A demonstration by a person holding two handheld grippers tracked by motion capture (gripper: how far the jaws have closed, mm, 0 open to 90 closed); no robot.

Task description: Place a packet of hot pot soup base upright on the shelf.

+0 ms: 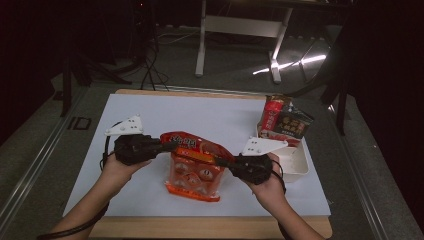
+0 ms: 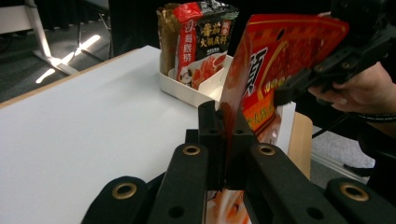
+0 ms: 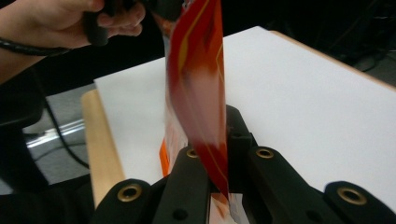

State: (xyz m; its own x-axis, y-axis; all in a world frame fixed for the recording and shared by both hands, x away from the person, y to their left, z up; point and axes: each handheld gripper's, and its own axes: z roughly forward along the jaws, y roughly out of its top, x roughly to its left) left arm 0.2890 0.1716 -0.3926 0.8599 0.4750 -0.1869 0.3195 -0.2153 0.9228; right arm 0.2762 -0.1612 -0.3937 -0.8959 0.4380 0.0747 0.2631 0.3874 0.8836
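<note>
Red bag: a shiny red and orange snack bag (image 1: 196, 165) is held up over the desk, near the front edge, about the middle.
Top of bag: the 2 top corners are pinched, 1 on each side; the bottom hangs down by the white sheet.
Left hand-held gripper (image 1: 169, 145): its jaws are closed tight on the left top corner of the red bag (image 2: 275, 70). In the left gripper view the thin bag edge sits squeezed between the 2 black jaws.
Right hand-held gripper (image 1: 220, 161): its jaws are closed tight on the right top corner of the red bag (image 3: 198, 93), which looks blurry in the right gripper view.
Hands: the left hand (image 1: 120, 165) and the right hand (image 1: 267, 182) each hold 1 gripper body.
Desk (image 1: 150, 227): wood, with a big white sheet (image 1: 200, 115) over most of it.
White tray (image 1: 297, 165): near the right edge of the desk, well apart from the red bag.
Packets (image 1: 285, 122): dark and red food packets stand up in the far part of the tray.
</note>
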